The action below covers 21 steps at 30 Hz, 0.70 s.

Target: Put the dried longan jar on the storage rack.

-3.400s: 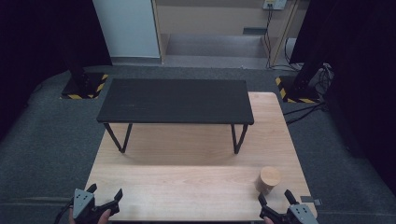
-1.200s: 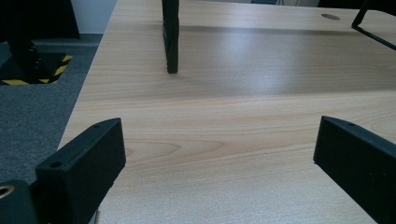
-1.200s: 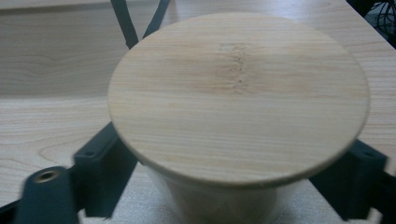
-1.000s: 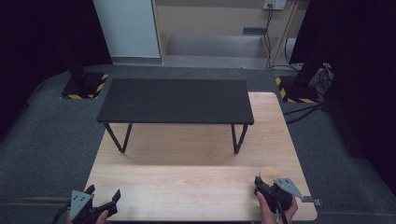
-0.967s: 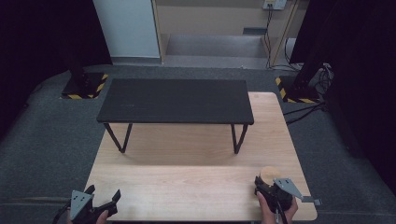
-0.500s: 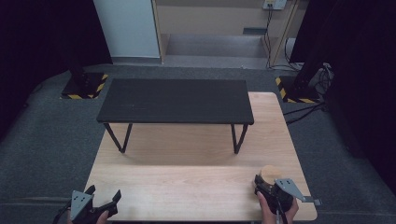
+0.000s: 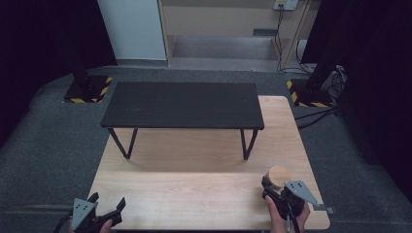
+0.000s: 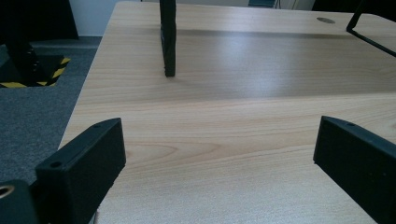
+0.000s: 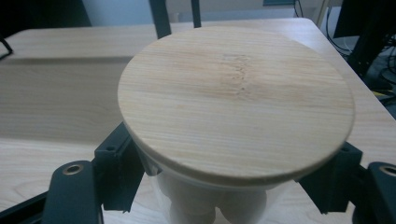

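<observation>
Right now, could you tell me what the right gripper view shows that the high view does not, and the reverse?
Right gripper view alone: the jar's clear wall under the wooden lid, pale round pieces inside, and black fingers on either side of it. High view alone: the left gripper open near the front edge, and the whole black bench. Both: the lid, the right gripper and the wooden table.

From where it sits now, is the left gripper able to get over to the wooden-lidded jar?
Probably yes. The left gripper is open at the near left corner, with bare tabletop across to the jar. But the right gripper already flanks that jar.
</observation>
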Tool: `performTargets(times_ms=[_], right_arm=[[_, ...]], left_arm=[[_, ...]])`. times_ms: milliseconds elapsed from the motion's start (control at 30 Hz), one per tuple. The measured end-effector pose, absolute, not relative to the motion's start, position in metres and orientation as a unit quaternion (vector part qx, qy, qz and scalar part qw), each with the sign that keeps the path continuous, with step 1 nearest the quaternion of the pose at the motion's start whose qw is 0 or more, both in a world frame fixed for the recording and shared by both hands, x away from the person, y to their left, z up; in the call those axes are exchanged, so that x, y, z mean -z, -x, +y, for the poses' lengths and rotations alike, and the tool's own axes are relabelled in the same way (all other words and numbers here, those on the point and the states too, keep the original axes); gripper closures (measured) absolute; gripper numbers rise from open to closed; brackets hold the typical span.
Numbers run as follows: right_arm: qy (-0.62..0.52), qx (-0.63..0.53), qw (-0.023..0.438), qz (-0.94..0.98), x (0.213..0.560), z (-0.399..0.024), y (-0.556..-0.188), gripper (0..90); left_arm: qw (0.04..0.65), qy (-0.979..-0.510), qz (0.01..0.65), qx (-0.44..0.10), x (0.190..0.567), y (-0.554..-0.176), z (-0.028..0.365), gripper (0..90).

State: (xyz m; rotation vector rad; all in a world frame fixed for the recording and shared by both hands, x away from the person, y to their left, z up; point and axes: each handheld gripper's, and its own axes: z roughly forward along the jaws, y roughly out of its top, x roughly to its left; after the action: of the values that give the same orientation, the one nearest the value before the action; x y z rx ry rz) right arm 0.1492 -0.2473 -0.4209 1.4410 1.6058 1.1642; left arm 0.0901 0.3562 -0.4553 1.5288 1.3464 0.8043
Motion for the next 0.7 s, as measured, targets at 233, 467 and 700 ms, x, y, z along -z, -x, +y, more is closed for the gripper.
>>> performTargets(times_ms=[233, 467, 700], right_arm=[[-0.532, -0.469, 0.338, 0.618, 0.400, -0.242, -0.152, 25.7], [-0.506, -0.492, 0.343, 0.619, 0.377, -0.235, -0.161, 25.6], [-0.480, -0.510, 0.346, 0.624, 0.350, -0.225, -0.174, 25.7]], left_arm=[[0.461, -0.619, 0.546, -0.325, 0.456, -0.089, 0.357, 0.9], [0.464, -0.618, 0.545, -0.326, 0.454, -0.086, 0.357, 0.9], [0.465, -0.616, 0.546, -0.324, 0.454, -0.085, 0.359, 1.0]])
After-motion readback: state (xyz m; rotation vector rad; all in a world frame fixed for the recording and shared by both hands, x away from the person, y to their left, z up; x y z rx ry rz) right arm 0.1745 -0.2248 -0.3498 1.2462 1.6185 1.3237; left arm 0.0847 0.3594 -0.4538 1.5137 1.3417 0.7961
